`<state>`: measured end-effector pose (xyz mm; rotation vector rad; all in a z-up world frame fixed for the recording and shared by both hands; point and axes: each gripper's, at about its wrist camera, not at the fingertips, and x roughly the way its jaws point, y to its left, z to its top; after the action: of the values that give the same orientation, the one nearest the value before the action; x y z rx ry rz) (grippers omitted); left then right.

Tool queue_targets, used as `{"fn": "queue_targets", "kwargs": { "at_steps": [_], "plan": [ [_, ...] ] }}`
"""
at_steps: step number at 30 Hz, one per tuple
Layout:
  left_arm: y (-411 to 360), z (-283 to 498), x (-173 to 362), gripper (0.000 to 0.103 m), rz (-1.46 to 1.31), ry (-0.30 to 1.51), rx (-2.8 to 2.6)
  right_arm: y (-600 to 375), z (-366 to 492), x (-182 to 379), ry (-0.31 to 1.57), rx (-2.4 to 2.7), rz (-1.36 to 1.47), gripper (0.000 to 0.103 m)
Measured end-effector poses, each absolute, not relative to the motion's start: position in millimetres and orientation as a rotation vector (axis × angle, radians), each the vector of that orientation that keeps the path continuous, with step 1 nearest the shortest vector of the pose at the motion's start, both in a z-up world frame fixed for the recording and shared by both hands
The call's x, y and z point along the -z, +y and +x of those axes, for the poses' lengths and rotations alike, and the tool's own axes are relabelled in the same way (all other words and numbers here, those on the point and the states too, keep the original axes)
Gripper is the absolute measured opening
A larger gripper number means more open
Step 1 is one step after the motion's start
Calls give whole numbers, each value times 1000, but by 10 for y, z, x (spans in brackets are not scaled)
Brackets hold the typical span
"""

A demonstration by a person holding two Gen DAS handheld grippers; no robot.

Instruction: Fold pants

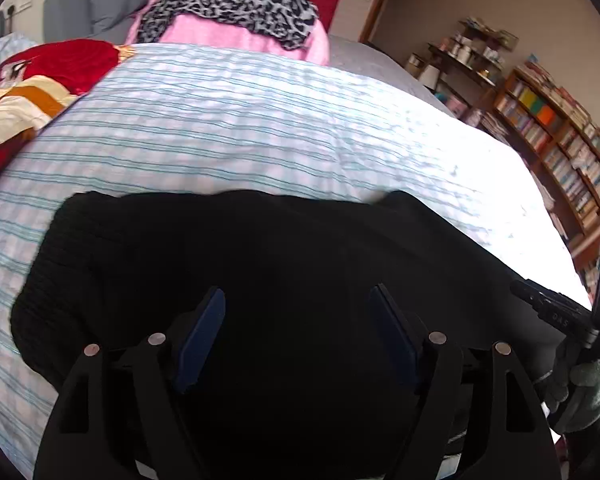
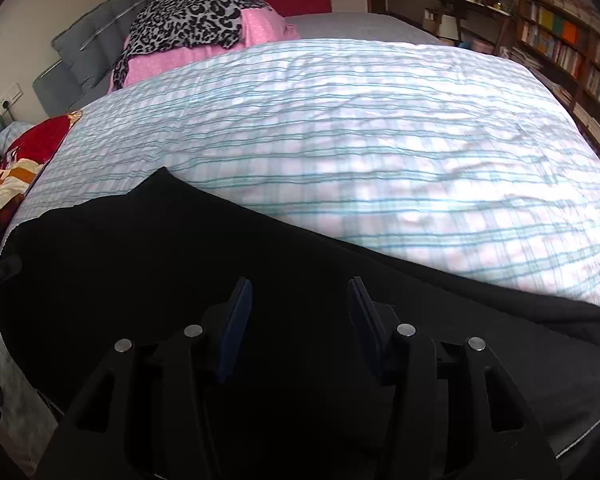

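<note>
Right claw (image 2: pixel 298 312) gapes empty above black pants (image 2: pixel 140 264) — spread over striped bedcover (image 2: pixel 380 140).

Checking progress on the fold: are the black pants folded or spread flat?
Cannot tell. The black pants lie as a broad dark mass on the striped bedcover; no fold line or layers are visible.

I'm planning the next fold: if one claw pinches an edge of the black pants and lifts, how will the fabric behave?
The black pants will probably drape limply: they lie flat, following the striped bedcover. The ribbed knit at one end looks thick, so likely fairly heavy. Pushed, they would probably bunch rather than slide on that crinkled cover.
</note>
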<state>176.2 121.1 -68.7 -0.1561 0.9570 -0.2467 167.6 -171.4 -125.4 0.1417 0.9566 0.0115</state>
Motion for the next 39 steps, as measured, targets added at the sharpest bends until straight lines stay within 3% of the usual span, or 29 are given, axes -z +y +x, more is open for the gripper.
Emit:
{"fn": "queue_targets", "kwargs": {
  "at_steps": [8, 21, 22, 23, 25, 28, 30, 32, 33, 34, 39],
  "plan": [
    [235, 1503, 876, 74, -87, 1037, 467, -2974, 1076, 1164, 918, 278, 203, 51],
    [-402, 1512, 910, 74, -19, 1082, 512, -4597, 468, 1132, 877, 556, 264, 51],
    [-452, 1518, 910, 74, -13, 1084, 516, -4645, 455, 1144, 875, 560, 265, 53],
    [-508, 1524, 915, 74, -4, 1087, 520, -4683, 456, 1160, 873, 562, 265, 62],
    [-617, 1526, 931, 74, 16, 1091, 530, -4737, 476, 1178, 869, 570, 260, 71],
    [-772, 1504, 980, 75, 48, 1101, 546, -4781, 545, 1238, 890, 549, 269, 70],
    [-866, 1501, 1042, 75, 71, 1114, 554, -4779, 573, 1264, 902, 540, 257, 57],
    [-945, 1499, 1117, 75, 94, 1132, 553, -4783, 556, 1246, 895, 570, 212, 17],
    [-980, 1494, 1156, 75, 105, 1141, 552, -4818, 528, 1223, 883, 571, 227, 13],
    [-1012, 1483, 1196, 75, 117, 1149, 552, -4866, 495, 1194, 863, 570, 247, 2],
    [-1106, 1279, 1367, 75, 257, 1127, 557, -4996, 386, 1140, 825, 612, 238, 2]
  ]
}}
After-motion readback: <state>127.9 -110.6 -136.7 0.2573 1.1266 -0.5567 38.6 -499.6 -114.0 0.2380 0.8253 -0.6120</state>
